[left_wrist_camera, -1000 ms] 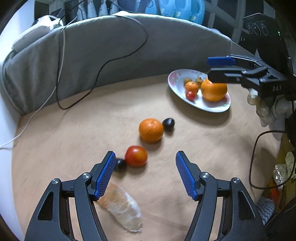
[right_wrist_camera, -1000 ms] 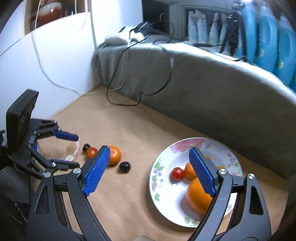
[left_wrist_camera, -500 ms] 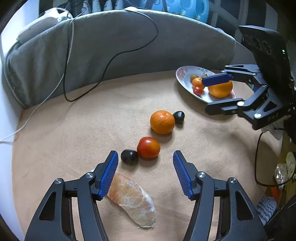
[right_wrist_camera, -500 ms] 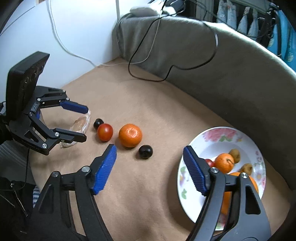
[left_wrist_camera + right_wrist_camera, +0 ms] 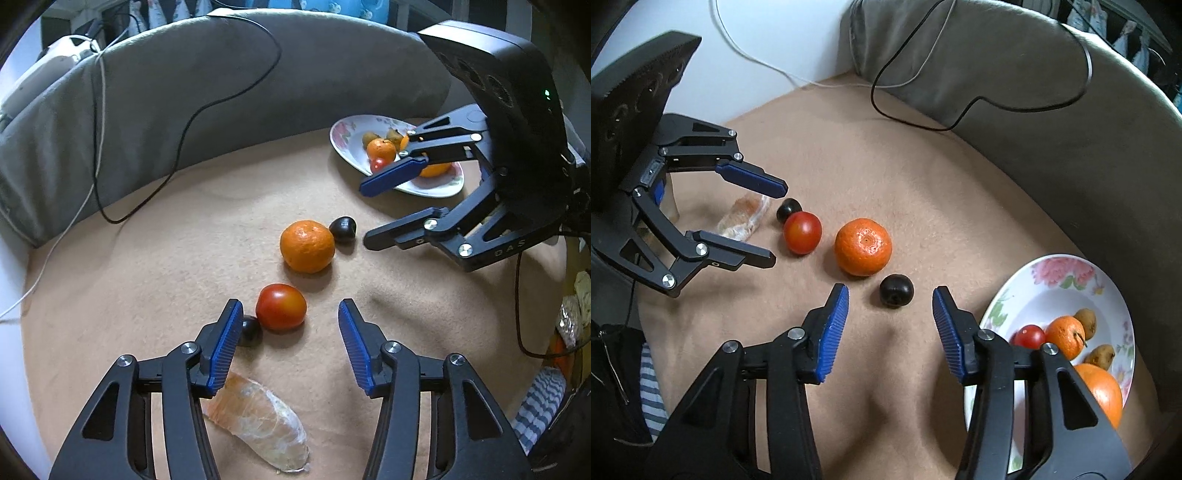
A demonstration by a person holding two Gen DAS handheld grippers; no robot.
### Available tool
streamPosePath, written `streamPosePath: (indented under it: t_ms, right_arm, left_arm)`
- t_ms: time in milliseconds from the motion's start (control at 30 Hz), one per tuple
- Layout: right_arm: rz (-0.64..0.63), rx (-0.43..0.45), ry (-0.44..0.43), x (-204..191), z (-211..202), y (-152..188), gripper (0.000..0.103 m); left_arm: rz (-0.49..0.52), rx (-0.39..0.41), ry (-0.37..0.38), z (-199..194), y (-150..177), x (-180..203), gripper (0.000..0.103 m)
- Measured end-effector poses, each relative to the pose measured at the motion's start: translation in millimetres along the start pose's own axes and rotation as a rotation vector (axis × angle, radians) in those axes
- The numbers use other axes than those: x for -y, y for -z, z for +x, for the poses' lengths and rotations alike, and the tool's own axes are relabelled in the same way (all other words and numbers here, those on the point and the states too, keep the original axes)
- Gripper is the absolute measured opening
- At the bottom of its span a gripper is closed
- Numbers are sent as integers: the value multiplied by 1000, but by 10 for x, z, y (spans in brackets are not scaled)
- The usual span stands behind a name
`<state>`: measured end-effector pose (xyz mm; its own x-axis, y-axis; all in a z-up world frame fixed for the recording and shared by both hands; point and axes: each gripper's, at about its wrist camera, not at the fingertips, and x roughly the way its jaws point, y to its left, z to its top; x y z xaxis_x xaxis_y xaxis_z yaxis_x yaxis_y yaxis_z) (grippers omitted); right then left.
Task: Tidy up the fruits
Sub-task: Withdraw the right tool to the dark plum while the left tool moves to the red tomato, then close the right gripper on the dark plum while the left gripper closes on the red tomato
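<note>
On the tan cloth lie a red tomato (image 5: 281, 306), a mandarin (image 5: 307, 246), and two dark plums: one (image 5: 343, 229) right of the mandarin, one (image 5: 249, 331) left of the tomato. My left gripper (image 5: 290, 314) is open and empty, the tomato just ahead between its fingers. My right gripper (image 5: 891, 301) is open and empty, the plum (image 5: 896, 290) just ahead between its fingers. The mandarin (image 5: 863, 246) and tomato (image 5: 802, 232) lie beyond. A flowered plate (image 5: 1060, 280) at the right holds several fruits.
A wrapped peeled fruit segment (image 5: 258, 417) lies under the left gripper. A grey cushion (image 5: 184, 92) with a black cable (image 5: 184, 125) rings the far side. A white wall (image 5: 757, 44) stands at the left. Clutter (image 5: 572, 314) sits past the right edge.
Both grippers have moved down and closer to the loose fruits. The left one now has the tomato at its opening, the right one the plum.
</note>
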<state>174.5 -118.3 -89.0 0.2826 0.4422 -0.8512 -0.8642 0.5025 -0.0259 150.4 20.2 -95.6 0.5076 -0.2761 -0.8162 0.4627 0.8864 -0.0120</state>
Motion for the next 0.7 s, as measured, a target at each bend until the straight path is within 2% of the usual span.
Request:
streamPosePath:
  t_ms: [133,700]
  right_arm:
    - [-33,-27,1,-21,85,-46,44]
    - [-89,-98,23,-81,302,-113,41]
  left_arm:
    - [23,-11,0,55,-36,10,52]
    - [55,-40,0,252,-112,10,46]
